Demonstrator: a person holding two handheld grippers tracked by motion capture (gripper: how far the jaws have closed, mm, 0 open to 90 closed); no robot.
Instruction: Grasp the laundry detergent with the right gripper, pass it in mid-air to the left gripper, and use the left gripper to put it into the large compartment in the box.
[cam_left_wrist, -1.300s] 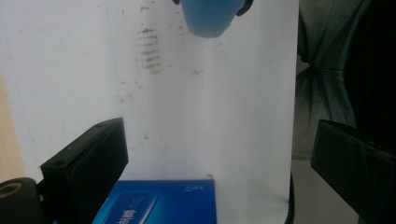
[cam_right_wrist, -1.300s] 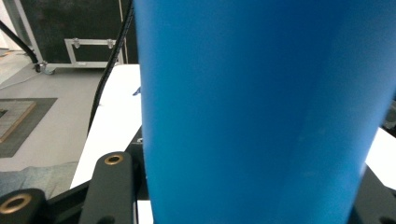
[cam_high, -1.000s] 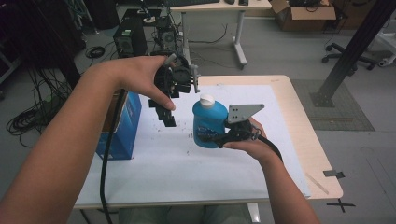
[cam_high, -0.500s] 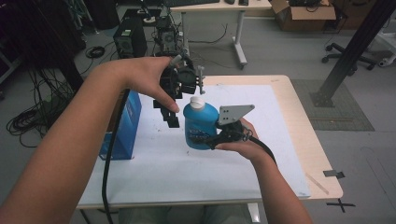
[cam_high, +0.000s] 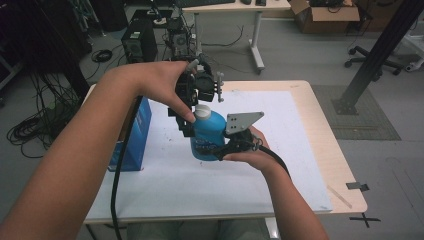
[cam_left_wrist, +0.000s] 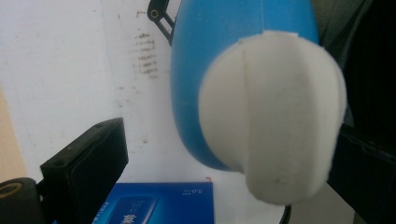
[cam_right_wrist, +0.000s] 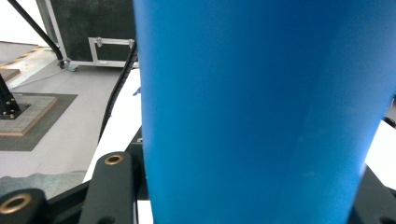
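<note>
Since 1 s ago, bottle and both hands have drawn toward the table's left side, closing on each other. My left gripper (cam_high: 192, 107) now sits directly over the white cap (cam_high: 202, 111), 2 jaws spread to either side of it, pads not yet pressing; in the left gripper view the cap (cam_left_wrist: 273, 116) lies dead ahead btwn them. My right gripper (cam_high: 220, 147) is clamped on the blue bottle (cam_high: 207, 135) at mid-body, holding it above the white mat (cam_high: 280, 150). Bottle's long axis runs upright, tilted slightly, cap end pointing into the left jaws. Left hand is nearer the cap; approx. a short closing move remains. Blue box (cam_high: 135, 135) stands apart, near the table's left edge.
</note>
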